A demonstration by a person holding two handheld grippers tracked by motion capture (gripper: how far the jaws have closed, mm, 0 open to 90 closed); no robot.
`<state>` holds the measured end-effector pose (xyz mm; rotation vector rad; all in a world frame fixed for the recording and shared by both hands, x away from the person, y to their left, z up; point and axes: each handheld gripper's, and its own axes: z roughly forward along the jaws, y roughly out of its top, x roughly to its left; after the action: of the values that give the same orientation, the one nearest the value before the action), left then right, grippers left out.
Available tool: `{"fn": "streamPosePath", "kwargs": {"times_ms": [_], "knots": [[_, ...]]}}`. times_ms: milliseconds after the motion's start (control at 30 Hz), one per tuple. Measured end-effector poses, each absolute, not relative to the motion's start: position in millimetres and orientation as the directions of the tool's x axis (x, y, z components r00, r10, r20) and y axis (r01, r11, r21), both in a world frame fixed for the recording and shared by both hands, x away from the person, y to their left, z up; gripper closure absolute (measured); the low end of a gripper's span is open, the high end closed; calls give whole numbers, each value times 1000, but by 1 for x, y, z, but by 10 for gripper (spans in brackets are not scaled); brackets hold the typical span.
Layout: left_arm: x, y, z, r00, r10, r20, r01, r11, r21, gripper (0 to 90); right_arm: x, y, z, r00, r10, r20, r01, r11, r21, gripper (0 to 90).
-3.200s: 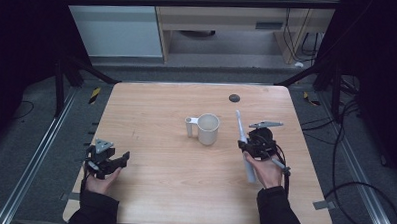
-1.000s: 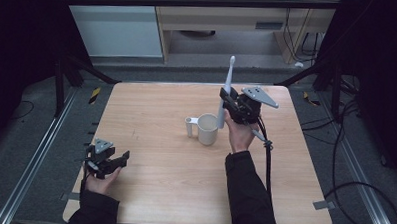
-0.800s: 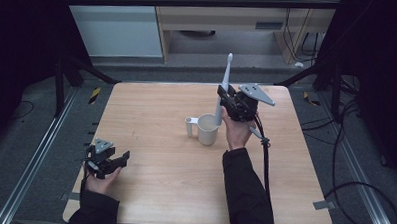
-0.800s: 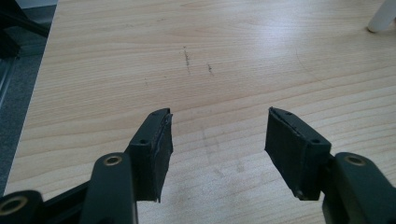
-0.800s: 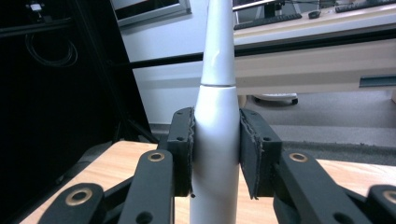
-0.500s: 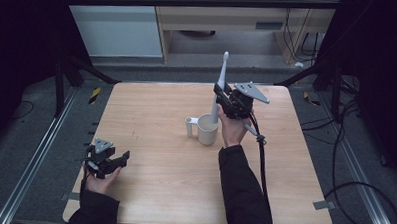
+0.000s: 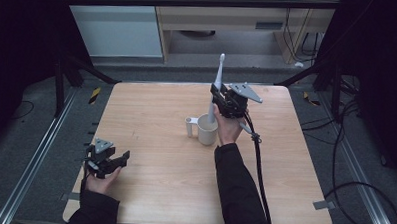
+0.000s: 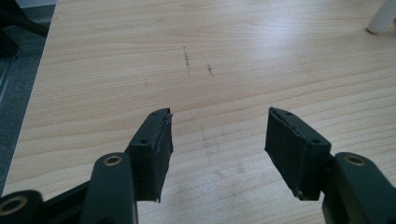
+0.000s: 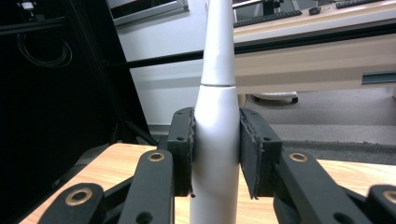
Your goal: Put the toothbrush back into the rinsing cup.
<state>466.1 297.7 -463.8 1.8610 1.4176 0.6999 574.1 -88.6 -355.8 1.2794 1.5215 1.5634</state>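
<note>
I have my right gripper pinching the electric toothbrush upright, handle end just above the mug, left gripper spread idle

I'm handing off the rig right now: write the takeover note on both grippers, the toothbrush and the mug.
Right gripper: shut on the toothbrush, holding it upright, head up, with its lower end at the mug.
Left gripper: open, holding nothing, low over the table near its left front corner.
Mug: upright mid-table, handle to the left in the high view.
Done: toothbrush picked up and brought to the mug.
Left: lower it in, if it isn't seated yet, then open the jaws and withdraw.
</note>
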Motion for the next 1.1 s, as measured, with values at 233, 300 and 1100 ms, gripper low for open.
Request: {"fn": "streamPosePath", "kwargs": {"times_ms": [233, 300, 1100], "knots": [[466, 298, -464, 261, 965, 10, 596, -170, 785, 404, 580, -84, -364, -350, 911, 220, 211, -152, 966, 676], [466, 298, -464, 263, 965, 11, 596, -171, 785, 403, 580, -84, -365, -349, 912, 217, 211, -149, 966, 676], [466, 297, -463, 265, 964, 15, 593, -175, 786, 403, 587, -70, -403, -332, 922, 201, 289, -104, 952, 675]]}}
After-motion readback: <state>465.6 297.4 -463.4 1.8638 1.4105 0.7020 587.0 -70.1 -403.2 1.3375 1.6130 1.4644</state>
